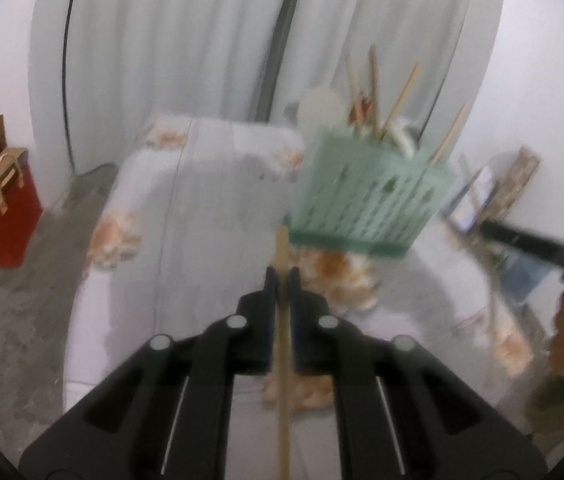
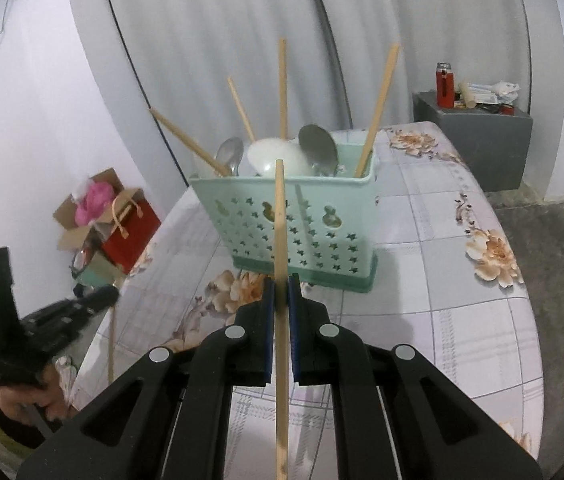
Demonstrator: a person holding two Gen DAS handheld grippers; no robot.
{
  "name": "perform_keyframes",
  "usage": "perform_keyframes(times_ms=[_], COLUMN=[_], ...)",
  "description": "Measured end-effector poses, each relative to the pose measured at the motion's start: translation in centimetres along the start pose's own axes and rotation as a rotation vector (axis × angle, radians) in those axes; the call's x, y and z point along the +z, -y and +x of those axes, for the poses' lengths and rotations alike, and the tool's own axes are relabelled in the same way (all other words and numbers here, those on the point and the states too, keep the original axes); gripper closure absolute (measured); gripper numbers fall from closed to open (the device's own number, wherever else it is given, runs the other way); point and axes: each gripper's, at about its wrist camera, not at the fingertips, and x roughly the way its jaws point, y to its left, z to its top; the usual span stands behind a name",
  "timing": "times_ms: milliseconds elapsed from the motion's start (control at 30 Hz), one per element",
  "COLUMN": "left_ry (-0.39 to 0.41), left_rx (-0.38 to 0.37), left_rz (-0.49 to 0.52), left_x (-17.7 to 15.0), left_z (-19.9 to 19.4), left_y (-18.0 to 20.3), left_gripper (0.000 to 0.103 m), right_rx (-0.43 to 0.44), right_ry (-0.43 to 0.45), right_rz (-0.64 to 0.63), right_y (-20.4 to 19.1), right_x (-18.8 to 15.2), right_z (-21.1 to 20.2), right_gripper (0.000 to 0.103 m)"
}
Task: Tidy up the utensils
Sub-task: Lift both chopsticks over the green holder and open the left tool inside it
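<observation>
A mint green perforated utensil basket (image 2: pixel 297 224) stands on the flowered tablecloth (image 2: pixel 441 300); it also shows blurred in the left wrist view (image 1: pixel 365 196). It holds several wooden chopsticks (image 2: pixel 282 88), two metal spoons (image 2: pixel 317 148) and a white spoon (image 2: pixel 278 158). My right gripper (image 2: pixel 282 284) is shut on a wooden chopstick (image 2: pixel 280 220) that points up in front of the basket. My left gripper (image 1: pixel 282 276) is shut on another wooden chopstick (image 1: pixel 282 248), its tip near the basket's base. The left gripper also shows in the right wrist view (image 2: pixel 42 312) at lower left.
A red gift bag (image 2: pixel 130 236) and a cardboard box (image 2: pixel 82 216) sit on the floor at left. A grey cabinet (image 2: pixel 477 140) with a red bottle (image 2: pixel 445 84) stands beyond the table at right. White curtains hang behind.
</observation>
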Motion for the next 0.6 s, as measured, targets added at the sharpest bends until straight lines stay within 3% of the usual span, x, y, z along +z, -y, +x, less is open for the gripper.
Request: perform_keyframes(times_ms=[200, 300, 600], left_ry=[0.117, 0.166, 0.339], left_rx=[-0.108, -0.115, -0.255], left_rz=[-0.008, 0.019, 0.069], left_x=[3.2, 4.8, 12.5], left_z=[-2.8, -3.4, -5.0], left_y=[1.3, 2.6, 6.9], left_gripper=[0.099, 0.099, 0.099], right_rx=[-0.004, -0.008, -0.009], right_ry=[0.021, 0.024, 0.046], right_rz=[0.03, 0.044, 0.08], right_y=[1.0, 1.6, 3.3], right_x=[-0.3, -0.7, -0.9], right_z=[-0.6, -0.8, -1.7], right_gripper=[0.096, 0.096, 0.096])
